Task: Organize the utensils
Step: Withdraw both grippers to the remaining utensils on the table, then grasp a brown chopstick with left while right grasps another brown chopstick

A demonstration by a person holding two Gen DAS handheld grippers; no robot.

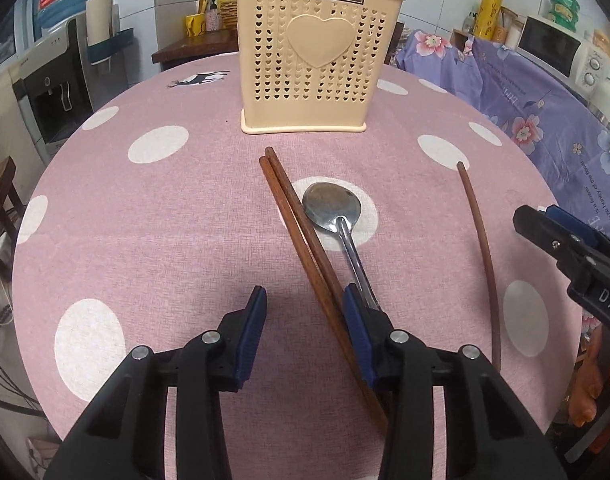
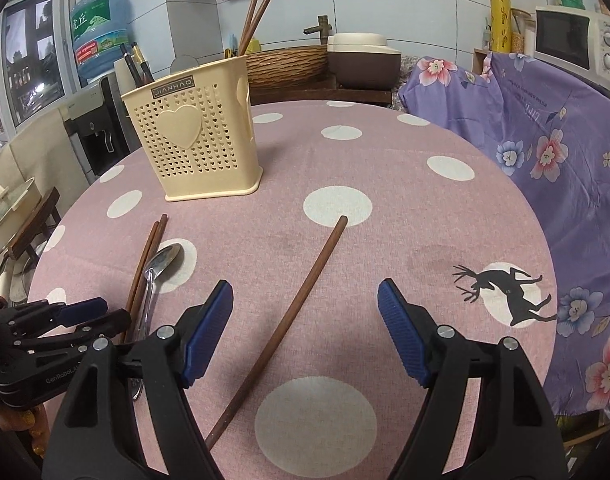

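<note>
**Okay, grabbing sticks off the desk, one per side**

So we've got the left gripper (image 1: 304, 322) half open, nothing between its jaws; the chopstick pair (image 1: 295, 216) and spoon (image 1: 333, 210) sit under its right finger. We'd shift right before squeezing. Right gripper (image 2: 305, 330) is wide, straddling the single chopstick (image 2: 301, 296). Centre it, then drop everything in the beige holder (image 2: 197, 136).

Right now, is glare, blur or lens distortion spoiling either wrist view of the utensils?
Left wrist view: sharp, the spoon shows mild glare, the single chopstick bows from fisheye. Right wrist view: sharp, soft shadows, the table edge curves strongly.
</note>
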